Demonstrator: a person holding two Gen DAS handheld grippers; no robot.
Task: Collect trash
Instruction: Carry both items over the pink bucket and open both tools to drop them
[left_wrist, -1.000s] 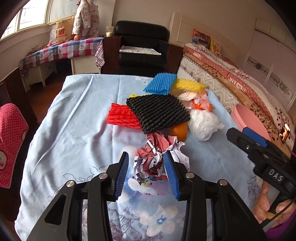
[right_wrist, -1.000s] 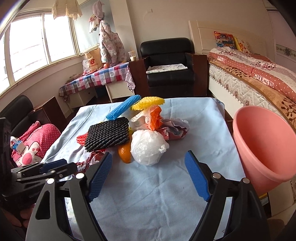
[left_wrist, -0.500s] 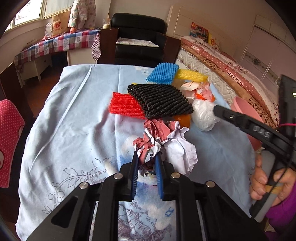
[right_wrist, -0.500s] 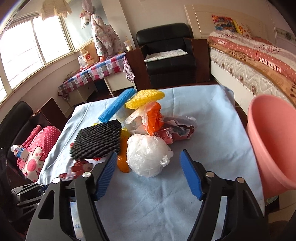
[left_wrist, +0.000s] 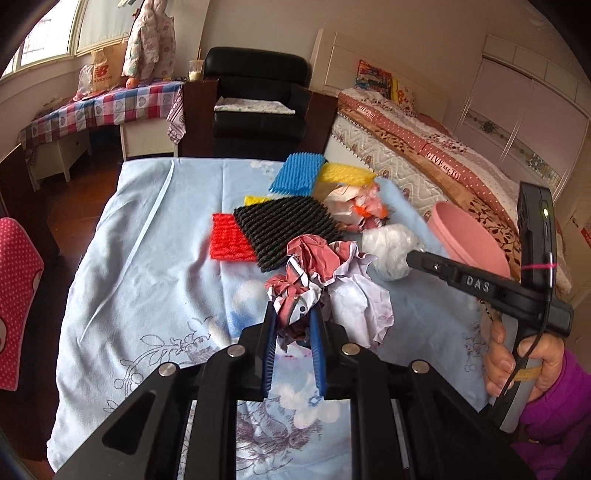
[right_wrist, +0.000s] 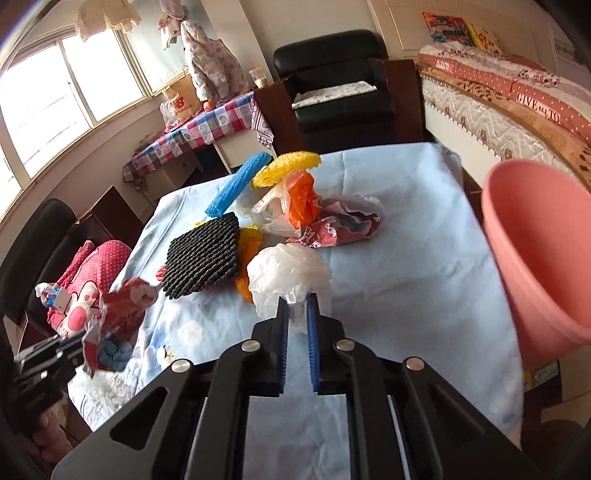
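Daylight enters through the window (right_wrist: 55, 96), blown out to white in the right wrist view. The room is evenly lit, with soft shadows. Strong fisheye bending and dark vignette at frame corners. Slight motion blur left of the window-side chair (right_wrist: 33, 258).

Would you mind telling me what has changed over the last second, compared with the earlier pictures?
The left gripper closed on the crumpled paper and has begun lifting it off the blue sheet. The right gripper has just been closing, and now pinches the white plastic bag. The foam nets, the orange bag and the pink bin stayed put.
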